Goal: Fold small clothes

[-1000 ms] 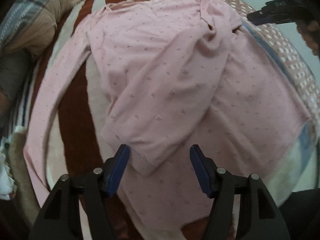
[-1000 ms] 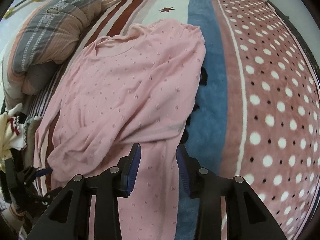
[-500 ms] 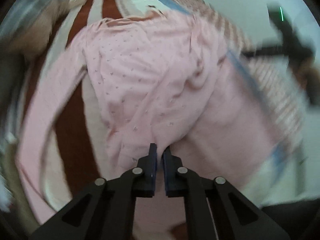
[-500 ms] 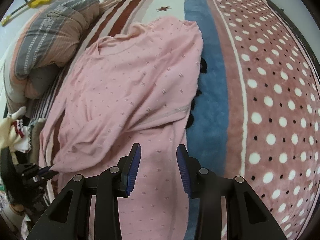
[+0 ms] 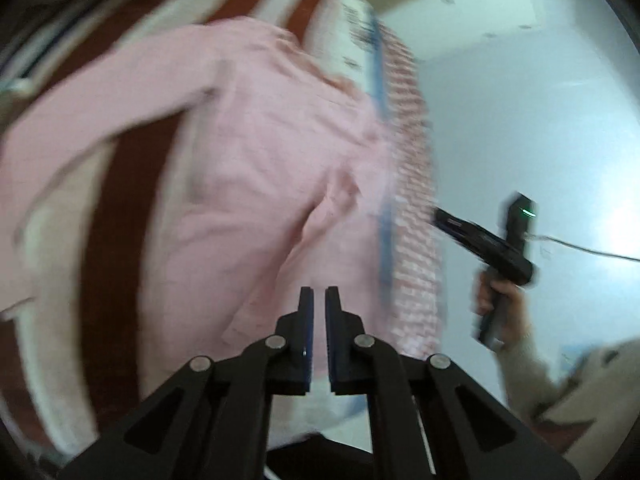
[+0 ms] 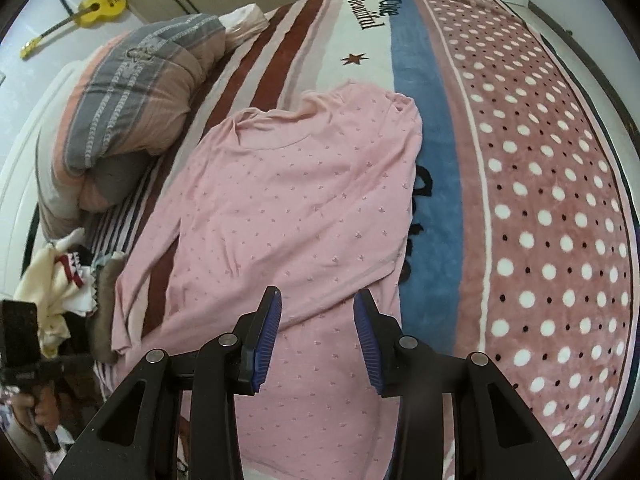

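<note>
A pink long-sleeved top [image 6: 304,208] with small dots lies spread on the bed, one side folded over onto its body. My right gripper [image 6: 318,300] hovers open above its lower part with nothing between the blue pads. My left gripper [image 5: 316,292] is shut and raised over the near edge of the top [image 5: 260,160]; the picture is blurred and I see no cloth between its pads. In the right wrist view the left gripper [image 6: 18,332] sits at the far left, apart from the top's corner. The right gripper [image 5: 444,220] shows at the right of the left wrist view.
The bed carries a striped and dotted blanket [image 6: 540,200]. A folded striped quilt [image 6: 132,92] lies at the head end on the left. A pile of other clothes [image 6: 64,288] sits off the bed's left side. A yellow guitar [image 6: 96,8] leans on the wall.
My left gripper shut at the folded corner of the top, then rose and rolled away; the pull wrinkles are gone and the top lies smoother. My right gripper rose a little, still open.
</note>
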### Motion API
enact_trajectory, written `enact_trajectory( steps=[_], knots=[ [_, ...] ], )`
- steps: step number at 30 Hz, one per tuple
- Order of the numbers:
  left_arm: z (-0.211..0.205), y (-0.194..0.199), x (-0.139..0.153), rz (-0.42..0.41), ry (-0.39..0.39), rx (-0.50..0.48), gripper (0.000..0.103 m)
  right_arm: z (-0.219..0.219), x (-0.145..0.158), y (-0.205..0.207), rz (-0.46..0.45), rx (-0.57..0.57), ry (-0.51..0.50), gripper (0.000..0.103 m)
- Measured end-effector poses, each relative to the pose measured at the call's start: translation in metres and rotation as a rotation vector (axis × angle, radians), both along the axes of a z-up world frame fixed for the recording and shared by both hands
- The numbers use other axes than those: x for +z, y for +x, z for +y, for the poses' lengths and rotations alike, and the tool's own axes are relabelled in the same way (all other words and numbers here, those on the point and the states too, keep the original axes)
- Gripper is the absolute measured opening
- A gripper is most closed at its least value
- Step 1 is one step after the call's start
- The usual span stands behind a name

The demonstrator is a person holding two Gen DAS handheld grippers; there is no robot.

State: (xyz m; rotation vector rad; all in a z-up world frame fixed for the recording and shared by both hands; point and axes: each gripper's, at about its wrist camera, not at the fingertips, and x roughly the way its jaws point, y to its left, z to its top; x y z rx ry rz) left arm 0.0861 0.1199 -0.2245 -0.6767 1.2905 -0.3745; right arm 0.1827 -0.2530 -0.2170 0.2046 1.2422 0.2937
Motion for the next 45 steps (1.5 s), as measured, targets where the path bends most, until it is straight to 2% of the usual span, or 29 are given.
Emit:
enact_trajectory(
  steps=[3,6,8,9,10,15,18,19,20,22,23,24,26,27,28,30,32,36,39,45],
  knots=[
    [0.009,-0.006,-0.02,0.034,0.122,0.046,0.003,0.003,-0.018,-0.002,0.028,0.007,-0.016,0.034],
    [0.005,-0.01,-0.051,0.069,0.216,0.021,0.007,0.007,-0.041,-0.005,0.061,0.022,-0.02,0.034],
    [-0.002,-0.007,-0.063,0.064,0.217,-0.018,0.027,0.011,-0.052,-0.007,0.076,0.033,-0.04,0.034],
    [-0.008,-0.005,-0.064,0.032,0.227,-0.045,0.044,0.013,-0.057,-0.007,0.088,0.037,-0.038,0.034],
    [-0.011,-0.003,-0.065,-0.001,0.235,-0.063,0.048,0.014,-0.059,-0.007,0.096,0.038,-0.034,0.034],
    [-0.022,0.029,-0.079,-0.069,0.27,-0.178,0.047,0.023,-0.058,0.0,0.084,0.06,-0.035,0.034],
    [-0.033,0.035,-0.087,-0.076,0.194,-0.287,0.048,0.026,-0.059,0.003,0.079,0.067,-0.028,0.034],
    [-0.037,0.034,-0.09,-0.071,0.195,-0.314,0.048,0.026,-0.061,0.003,0.081,0.069,-0.027,0.034],
    [-0.042,0.031,-0.094,-0.061,0.215,-0.343,0.048,0.027,-0.063,0.003,0.084,0.073,-0.028,0.034],
    [-0.046,0.025,-0.104,-0.043,0.325,-0.352,0.048,0.027,-0.067,0.001,0.093,0.078,-0.034,0.034],
    [-0.042,0.022,-0.107,-0.028,0.376,-0.335,0.048,0.027,-0.069,0.0,0.097,0.078,-0.038,0.034],
    [-0.035,0.02,-0.107,-0.022,0.388,-0.305,0.05,0.027,-0.071,-0.001,0.102,0.077,-0.04,0.034],
    [-0.014,0.017,-0.1,-0.019,0.376,-0.203,0.063,0.027,-0.073,-0.004,0.11,0.074,-0.039,0.034],
    [0.003,0.014,-0.094,-0.022,0.362,-0.125,0.074,0.027,-0.073,-0.004,0.114,0.072,-0.038,0.034],
    [0.021,0.01,-0.087,-0.026,0.353,-0.04,0.079,0.028,-0.072,-0.005,0.117,0.072,-0.038,0.034],
    [0.054,0.0,-0.078,-0.017,0.37,0.106,0.08,0.032,-0.071,-0.006,0.12,0.077,-0.043,0.034],
    [0.086,-0.014,-0.072,0.02,0.441,0.242,0.08,0.038,-0.07,-0.007,0.124,0.081,-0.046,0.037],
    [0.121,-0.04,-0.066,0.07,0.58,0.4,0.08,0.056,-0.068,-0.011,0.128,0.092,-0.038,0.039],
    [0.135,-0.052,-0.076,0.096,0.634,0.432,0.08,0.071,-0.065,-0.014,0.107,0.103,-0.035,0.043],
    [0.128,-0.046,-0.112,0.064,0.681,0.336,0.077,0.1,-0.069,-0.013,0.107,0.136,-0.037,0.045]
  ],
)
